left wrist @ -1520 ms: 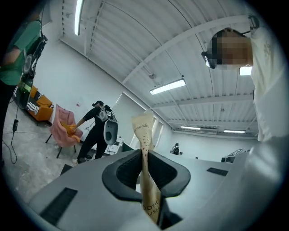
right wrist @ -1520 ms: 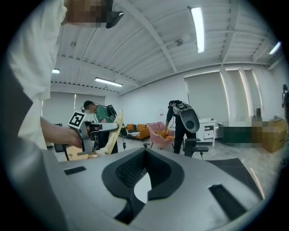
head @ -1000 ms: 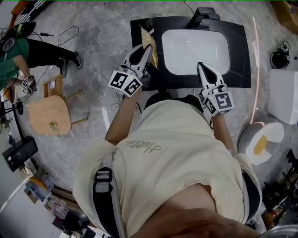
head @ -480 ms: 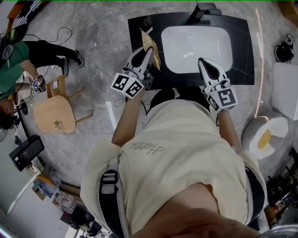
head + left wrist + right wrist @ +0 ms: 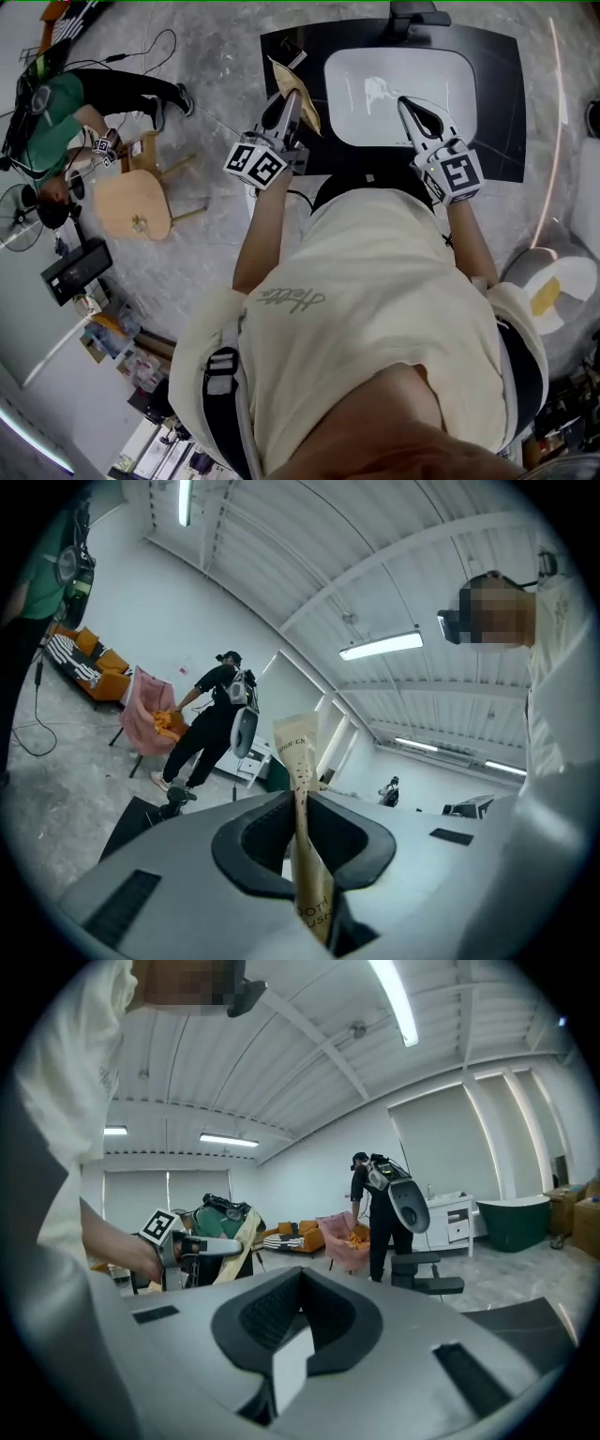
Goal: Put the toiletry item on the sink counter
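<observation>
The black sink counter lies in front of me, its white basin set into it. My right tongs hang over the basin, jaws pressed together on nothing. My left tongs pinch a flat tan toothbrush packet above the counter's left part, just beside the basin. The packet reads "HIGH-EN" near its top, with "OOTH" and "USH" lower down.

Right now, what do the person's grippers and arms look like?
The left gripper and right gripper share pale grey tapered shells with black-lined fingers. Each carries a white cube printed with black square markers. The person wears a cream short-sleeved shirt; forearms are bare.
</observation>
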A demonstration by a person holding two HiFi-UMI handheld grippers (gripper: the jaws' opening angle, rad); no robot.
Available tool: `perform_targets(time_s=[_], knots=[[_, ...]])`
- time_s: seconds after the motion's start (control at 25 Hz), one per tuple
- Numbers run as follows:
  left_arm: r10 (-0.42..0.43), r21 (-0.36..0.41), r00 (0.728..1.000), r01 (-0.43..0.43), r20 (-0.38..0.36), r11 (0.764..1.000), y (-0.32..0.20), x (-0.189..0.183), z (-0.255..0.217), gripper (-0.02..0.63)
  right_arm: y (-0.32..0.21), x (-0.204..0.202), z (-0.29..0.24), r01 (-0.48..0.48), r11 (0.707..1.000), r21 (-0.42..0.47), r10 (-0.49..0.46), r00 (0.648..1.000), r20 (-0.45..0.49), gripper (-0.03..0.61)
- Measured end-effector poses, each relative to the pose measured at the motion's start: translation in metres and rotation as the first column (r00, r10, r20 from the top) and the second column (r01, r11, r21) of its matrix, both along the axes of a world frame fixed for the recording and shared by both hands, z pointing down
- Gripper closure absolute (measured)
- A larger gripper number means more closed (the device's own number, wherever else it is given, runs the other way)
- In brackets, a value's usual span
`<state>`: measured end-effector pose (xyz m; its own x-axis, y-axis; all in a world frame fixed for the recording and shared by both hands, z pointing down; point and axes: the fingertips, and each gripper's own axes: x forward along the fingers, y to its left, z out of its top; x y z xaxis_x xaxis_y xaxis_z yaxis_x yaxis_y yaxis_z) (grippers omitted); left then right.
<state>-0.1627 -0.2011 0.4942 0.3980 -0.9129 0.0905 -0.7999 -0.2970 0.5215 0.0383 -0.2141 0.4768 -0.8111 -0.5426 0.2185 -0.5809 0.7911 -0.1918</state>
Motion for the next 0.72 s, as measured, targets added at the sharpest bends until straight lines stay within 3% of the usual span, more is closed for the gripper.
perform_targets(time_s=[0.24, 0.36, 0.52, 0.72], knots=[[-0.096, -0.08, 0.994, 0.1, 0.048, 0.992, -0.016, -0.003, 0.033, 0.574, -0.014, 0.015, 0.038, 0.077, 0.996, -0.036, -0.077, 0.997, -0.013, 0.584], [-0.139, -0.186, 0.987, 0.152, 0.077, 0.971, -0.016, -0.011, 0.067, 0.574, -0.023, 0.017, 0.049, 0.089, 0.995, -0.05, -0.09, 0.996, -0.027, 0.584], [-0.165, -0.366, 0.981, 0.193, 0.107, 0.91, -0.009, -0.02, 0.13, 0.574, -0.029, 0.018, 0.052, 0.115, 0.992, -0.06, -0.117, 0.993, -0.03, 0.584], [-0.184, -0.546, 0.975, 0.223, 0.127, 0.808, 0.0, -0.025, 0.2, 0.574, -0.037, 0.027, 0.069, 0.118, 0.987, -0.107, -0.122, 0.992, -0.033, 0.584]])
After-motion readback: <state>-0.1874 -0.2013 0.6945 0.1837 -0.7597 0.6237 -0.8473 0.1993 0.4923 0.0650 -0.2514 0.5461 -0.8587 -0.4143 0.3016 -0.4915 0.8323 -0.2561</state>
